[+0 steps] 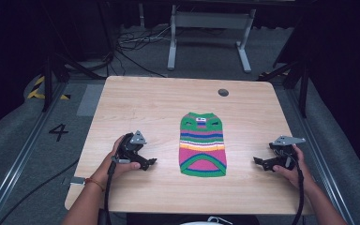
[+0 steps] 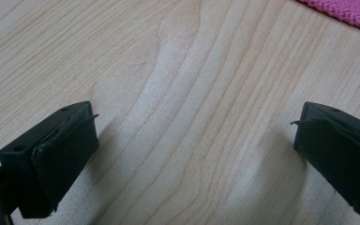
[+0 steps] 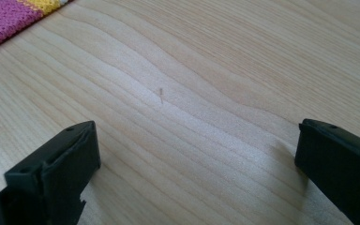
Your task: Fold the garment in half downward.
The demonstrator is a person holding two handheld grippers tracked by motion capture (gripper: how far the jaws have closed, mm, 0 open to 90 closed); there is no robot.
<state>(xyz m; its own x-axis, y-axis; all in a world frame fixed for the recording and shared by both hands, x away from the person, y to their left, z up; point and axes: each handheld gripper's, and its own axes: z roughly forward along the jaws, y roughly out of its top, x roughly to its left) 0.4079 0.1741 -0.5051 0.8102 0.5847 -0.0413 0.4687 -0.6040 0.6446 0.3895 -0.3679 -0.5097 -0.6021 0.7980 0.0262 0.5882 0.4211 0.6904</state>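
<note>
A small striped knit garment lies flat near the middle of the counter, its green neck end away from the person and its pink hem toward them. Everything else here sits relative to that garment. The left tongs rest on the counter to the garment's left, near its hem corner but apart from it; the right tongs rest to its right, a little farther off. Both stand wide open with nothing between the jaws — the left gripper view shows bare wood ahead and a scrap of pink knit at its upper right, and the right gripper view shows bare wood with the pink and yellow stripes at its upper left.

The risks, as I judge them, come from the knit being thin and limp. Tongs sliding in low may push the hem ahead of them and bunch it instead of getting under an edge. A pinch may catch just the top layer, so the piece opens up or twists when lifted. If one side takes hold sooner or pulls harder, the garment will skew across the counter — any fold would then land crooked. Pads pressed hard onto the wood could also skid off the fabric altogether.
</note>
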